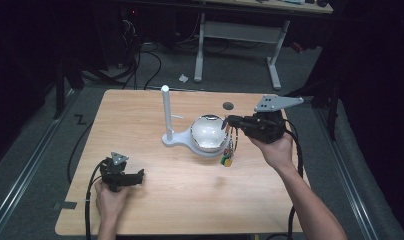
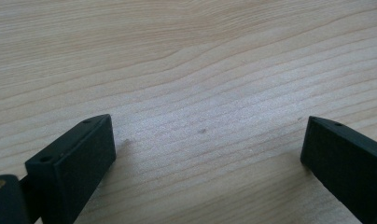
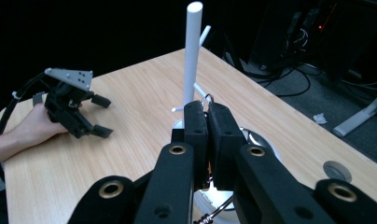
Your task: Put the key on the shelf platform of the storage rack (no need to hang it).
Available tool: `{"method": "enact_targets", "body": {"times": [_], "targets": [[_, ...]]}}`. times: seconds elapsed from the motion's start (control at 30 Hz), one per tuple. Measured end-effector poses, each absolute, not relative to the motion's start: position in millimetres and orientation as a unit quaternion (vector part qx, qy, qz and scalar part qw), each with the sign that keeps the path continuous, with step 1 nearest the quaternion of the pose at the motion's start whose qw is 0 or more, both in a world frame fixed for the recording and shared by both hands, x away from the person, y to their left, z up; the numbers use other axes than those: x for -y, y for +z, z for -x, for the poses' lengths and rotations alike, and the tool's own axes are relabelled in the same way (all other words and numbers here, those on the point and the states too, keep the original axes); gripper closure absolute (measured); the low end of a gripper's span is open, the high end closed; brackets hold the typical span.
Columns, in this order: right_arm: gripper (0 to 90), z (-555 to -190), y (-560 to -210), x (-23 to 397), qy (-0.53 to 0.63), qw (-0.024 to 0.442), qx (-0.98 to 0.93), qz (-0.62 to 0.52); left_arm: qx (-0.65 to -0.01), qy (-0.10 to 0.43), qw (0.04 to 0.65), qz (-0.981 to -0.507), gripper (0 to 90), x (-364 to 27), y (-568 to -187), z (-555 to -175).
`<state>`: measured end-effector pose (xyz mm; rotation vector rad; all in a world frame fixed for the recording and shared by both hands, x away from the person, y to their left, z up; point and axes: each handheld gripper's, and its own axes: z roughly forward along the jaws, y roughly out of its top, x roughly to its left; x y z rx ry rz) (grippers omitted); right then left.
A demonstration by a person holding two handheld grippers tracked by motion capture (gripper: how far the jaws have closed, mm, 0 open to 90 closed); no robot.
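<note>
Dark floor, trailing cables and the legs of another desk surround a pale wooden table [image 1: 155, 200] in the high view. Near its middle stands a white stand [image 1: 166, 117] with an upright post, its base joined to a shiny bowl [image 1: 208, 132]. At the right, the right gripper [image 1: 226, 121] is held above the bowl's right edge, its jaws pressed together on a thin wire ring from which a keychain [image 1: 227, 152] with coloured charms hangs down beside the bowl. At the lower left, the left gripper [image 1: 140, 176] rests low near the table's front edge, well apart from the stand. From the left gripper view, its two black jaws stand wide apart over bare wood grain with nothing between them. Through the right gripper view, the right gripper [image 3: 208, 109] has its pads clamped together on the small metal ring [image 3: 207, 100] at their tips, with the white post [image 3: 192, 56] rising just behind and the left gripper [image 3: 101, 115] open farther off on the table.
</note>
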<state>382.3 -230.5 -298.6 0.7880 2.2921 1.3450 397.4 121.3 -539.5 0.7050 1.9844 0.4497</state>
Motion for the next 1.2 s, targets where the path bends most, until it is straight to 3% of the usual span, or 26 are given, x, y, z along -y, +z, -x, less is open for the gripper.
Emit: {"method": "enact_targets", "body": {"times": [0.43,1.2], "targets": [[87.3,-408.6,-283.6,220.8,0.481,0.189,-0.807,-0.288,-0.811,0.184,0.474,-0.288,3.3,-121.3,-539.5,-397.4],[87.3,-455.6,-291.0,205.0,0.469,0.194,-0.800,-0.321,-0.812,0.184,0.474,-0.288,3.4,-121.3,-539.4,-397.4]]}}
